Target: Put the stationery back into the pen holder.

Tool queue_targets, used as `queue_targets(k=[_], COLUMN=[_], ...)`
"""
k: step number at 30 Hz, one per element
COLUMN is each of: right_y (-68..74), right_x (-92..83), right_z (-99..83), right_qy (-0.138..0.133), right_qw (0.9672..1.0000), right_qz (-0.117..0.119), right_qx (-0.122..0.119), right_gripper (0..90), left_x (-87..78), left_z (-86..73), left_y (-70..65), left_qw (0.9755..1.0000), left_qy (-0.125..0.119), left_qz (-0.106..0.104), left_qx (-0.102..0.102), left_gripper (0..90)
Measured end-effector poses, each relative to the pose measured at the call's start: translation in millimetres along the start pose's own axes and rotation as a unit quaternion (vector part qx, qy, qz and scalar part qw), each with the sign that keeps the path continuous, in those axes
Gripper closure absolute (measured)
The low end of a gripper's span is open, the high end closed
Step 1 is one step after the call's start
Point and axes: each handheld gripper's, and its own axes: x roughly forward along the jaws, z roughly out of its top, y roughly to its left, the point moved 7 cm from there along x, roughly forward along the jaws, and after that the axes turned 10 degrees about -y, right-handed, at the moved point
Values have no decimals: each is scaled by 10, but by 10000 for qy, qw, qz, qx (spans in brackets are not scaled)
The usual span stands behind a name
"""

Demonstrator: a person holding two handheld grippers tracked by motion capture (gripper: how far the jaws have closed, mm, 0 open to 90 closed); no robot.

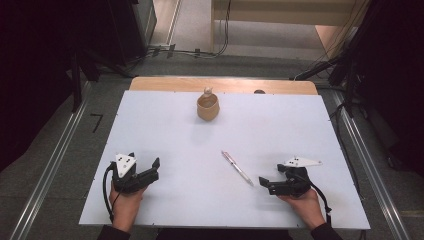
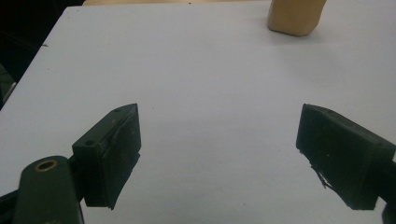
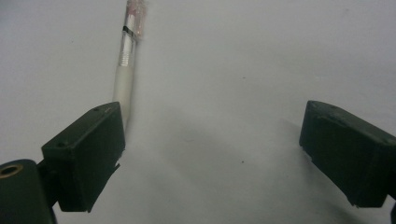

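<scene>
A white board [image 1: 165, 140] is laid over the table. Near its far edge, at the middle, a tan ceramic cup [image 1: 207, 106] is seen upright, with a small pale object just behind it. A pen [image 1: 237, 168] is laid diagonally right of centre. The left gripper [image 1: 145, 170] is held at the near left with its jaws spread wide, nothing between them. The right gripper [image 1: 265, 184] is held at the near right, just beside the pen's near tip, jaws likewise spread and empty.
</scene>
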Motion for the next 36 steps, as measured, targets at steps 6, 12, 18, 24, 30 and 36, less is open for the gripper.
queue_targets(k=[6, 12, 18, 24, 30, 36], right_y=[38, 75, 110, 151, 186, 238], right_x=[30, 52, 69, 95, 115, 143], right_z=[2, 3, 6, 7, 8, 11], right_qy=[-7, -23, -20, -16, -3, -2], right_qw=[10000, 10000, 9999, 9999, 9998, 9997], right_qz=[29, 56, 110, 147, 172, 155], right_qx=[-50, -47, -75, -83, -126, -198], right_gripper=[88, 102, 103, 104, 107, 124], left_x=[-1, 0, 0, 1, 2, 2], left_z=[1, 3, 3, 2, 2, 2], left_y=[-2, -2, -2, -3, -4, -5], left_qw=[10000, 10000, 10000, 10000, 10000, 10000], left_qy=[-3, -9, -11, -2, -1, 0], left_qz=[-8, -7, -11, -29, -28, -34], left_qx=[3, 1, -1, 16, 10, 14], left_gripper=[149, 150, 150, 150, 150, 150])
